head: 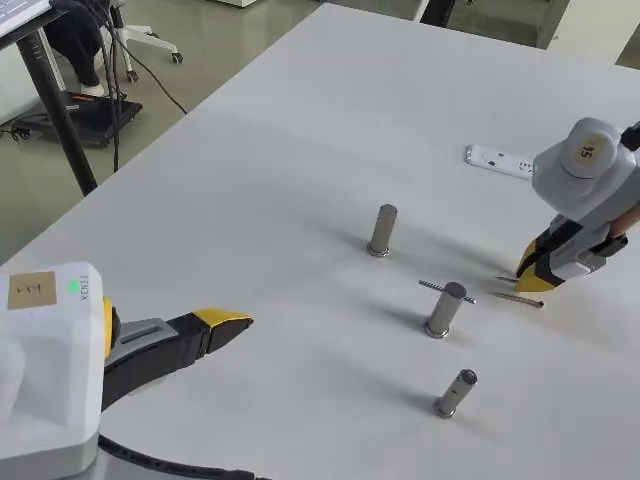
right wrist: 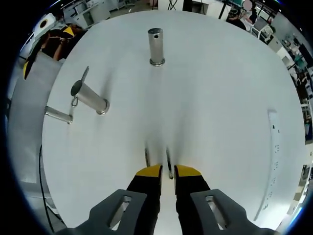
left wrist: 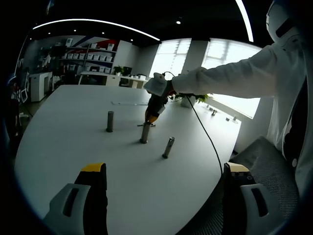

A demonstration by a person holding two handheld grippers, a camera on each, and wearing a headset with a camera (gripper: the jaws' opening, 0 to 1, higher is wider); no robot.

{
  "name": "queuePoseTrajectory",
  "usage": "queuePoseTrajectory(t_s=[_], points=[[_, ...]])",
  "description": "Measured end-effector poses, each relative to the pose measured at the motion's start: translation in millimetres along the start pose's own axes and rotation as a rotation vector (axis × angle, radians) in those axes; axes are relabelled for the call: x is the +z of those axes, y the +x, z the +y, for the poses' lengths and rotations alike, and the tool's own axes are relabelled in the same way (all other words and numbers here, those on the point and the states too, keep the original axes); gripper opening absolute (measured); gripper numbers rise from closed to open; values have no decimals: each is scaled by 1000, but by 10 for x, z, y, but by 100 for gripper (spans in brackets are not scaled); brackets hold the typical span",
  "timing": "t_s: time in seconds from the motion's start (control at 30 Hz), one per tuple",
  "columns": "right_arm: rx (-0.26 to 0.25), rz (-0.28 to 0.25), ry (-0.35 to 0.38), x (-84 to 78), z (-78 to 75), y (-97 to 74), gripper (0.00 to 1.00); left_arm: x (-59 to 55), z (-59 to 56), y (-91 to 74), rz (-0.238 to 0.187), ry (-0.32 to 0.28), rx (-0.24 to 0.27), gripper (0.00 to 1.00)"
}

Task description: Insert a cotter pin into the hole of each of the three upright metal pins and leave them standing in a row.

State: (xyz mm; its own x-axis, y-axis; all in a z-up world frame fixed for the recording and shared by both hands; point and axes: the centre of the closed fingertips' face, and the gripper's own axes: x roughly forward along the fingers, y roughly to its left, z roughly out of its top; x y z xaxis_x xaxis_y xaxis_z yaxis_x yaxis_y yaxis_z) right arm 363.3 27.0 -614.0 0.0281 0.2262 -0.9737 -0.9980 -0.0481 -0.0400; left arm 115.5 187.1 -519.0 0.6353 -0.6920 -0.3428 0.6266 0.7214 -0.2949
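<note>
Three metal pins stand upright in a row on the white table (head: 300,120), well apart from one another. The far pin (head: 382,230) shows an empty hole near its top in the right gripper view. The middle pin (head: 444,308) already has a cotter pin (head: 440,289) through its head. The near pin (head: 456,392) leans in the head view, and its hole is too small to make out. The right gripper (head: 535,280) points down at the table to the right of the middle pin. Its jaws are drawn narrow, with only a slim gap between them. Two loose cotter pins lie flat there: one (right wrist: 146,156) just left of the tips, the other (right wrist: 169,165) running into the gap, its near end hidden between the tips. The left gripper (left wrist: 165,167) hangs at the near left, well away from the pins, with its jaws wide and nothing between them. In the head view only one of its yellow tips shows. A white strip (head: 497,160) lies far right, its detail blurred.
</note>
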Motion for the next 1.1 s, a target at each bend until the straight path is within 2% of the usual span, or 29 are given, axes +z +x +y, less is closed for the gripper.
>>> queuePoseTrajectory(t_s=[0.17,0.2,0.23,0.27,0.47,0.63,0.67,0.83,0.93,1.03,1.07,1.1], points=[[-5,31,-31,13,18,13,1,-17,16,-17,14,8,1,99],[-13,35,-34,15,11,17,0,-17,18,-21,15,8,1,99],[-42,49,-41,8,-33,15,0,-15,22,-24,15,9,3,99],[-29,51,-34,11,-3,24,0,-15,25,-27,16,9,4,99],[-32,87,-45,3,-8,51,0,-22,54,-56,25,13,12,99],[-33,94,-37,7,5,45,0,-10,78,-70,20,10,25,99],[-36,100,-57,10,19,49,0,-13,85,-70,21,8,29,99],[-40,112,-71,10,-17,56,0,-115,136,-26,58,3,31,99],[-45,96,-67,33,-41,43,0,-116,128,-5,63,0,22,99],[-58,81,-47,50,-93,-43,0,-85,127,25,61,-3,17,99],[-65,66,-42,72,-101,-76,0,-72,125,34,62,4,15,99],[-77,23,-23,135,-93,-138,0,-48,119,48,61,14,10,99]])
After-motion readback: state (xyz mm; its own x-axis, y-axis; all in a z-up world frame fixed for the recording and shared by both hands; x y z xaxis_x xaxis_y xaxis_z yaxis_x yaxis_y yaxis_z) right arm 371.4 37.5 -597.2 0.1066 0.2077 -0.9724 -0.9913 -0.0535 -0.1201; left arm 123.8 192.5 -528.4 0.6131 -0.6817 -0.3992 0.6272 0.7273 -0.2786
